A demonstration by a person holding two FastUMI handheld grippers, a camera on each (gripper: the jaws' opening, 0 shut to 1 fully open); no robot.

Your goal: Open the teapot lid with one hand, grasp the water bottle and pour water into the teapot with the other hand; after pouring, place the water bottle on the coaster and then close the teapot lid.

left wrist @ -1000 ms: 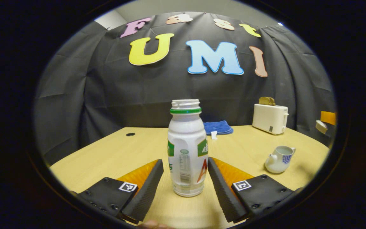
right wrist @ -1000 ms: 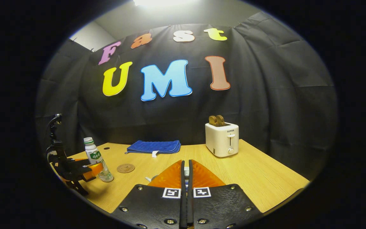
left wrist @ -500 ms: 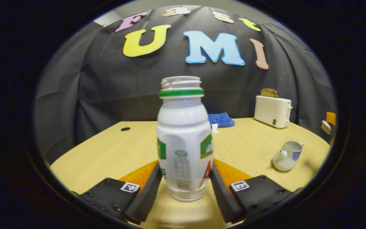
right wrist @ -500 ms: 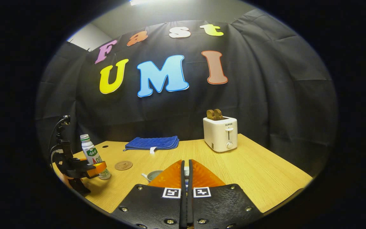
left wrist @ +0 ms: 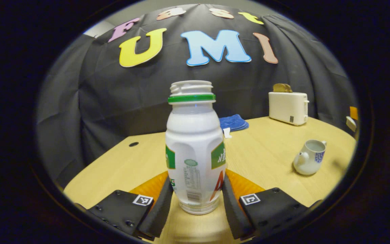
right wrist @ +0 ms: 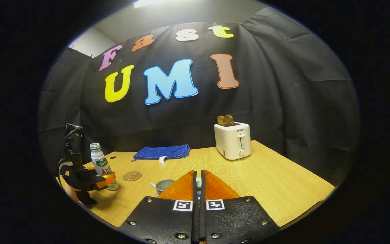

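A white water bottle with a green neck ring and no cap stands upright between the fingers of my left gripper, which is shut on its lower body. In the right gripper view the same bottle and left gripper are at the table's left edge. The white teapot sits on the table with its top uncovered. My right gripper is above the teapot, shut on a small white piece, the teapot lid. A round brown coaster lies right of the bottle.
A folded blue towel lies at the back of the wooden table. A white toaster with toast in it stands at the back right. A small dark hole marks the tabletop at the far left.
My left gripper's fingers, open on either side of the bottle a second ago, have shut on it. The right gripper stays shut on the lid and has shifted slightly, showing more of the teapot.
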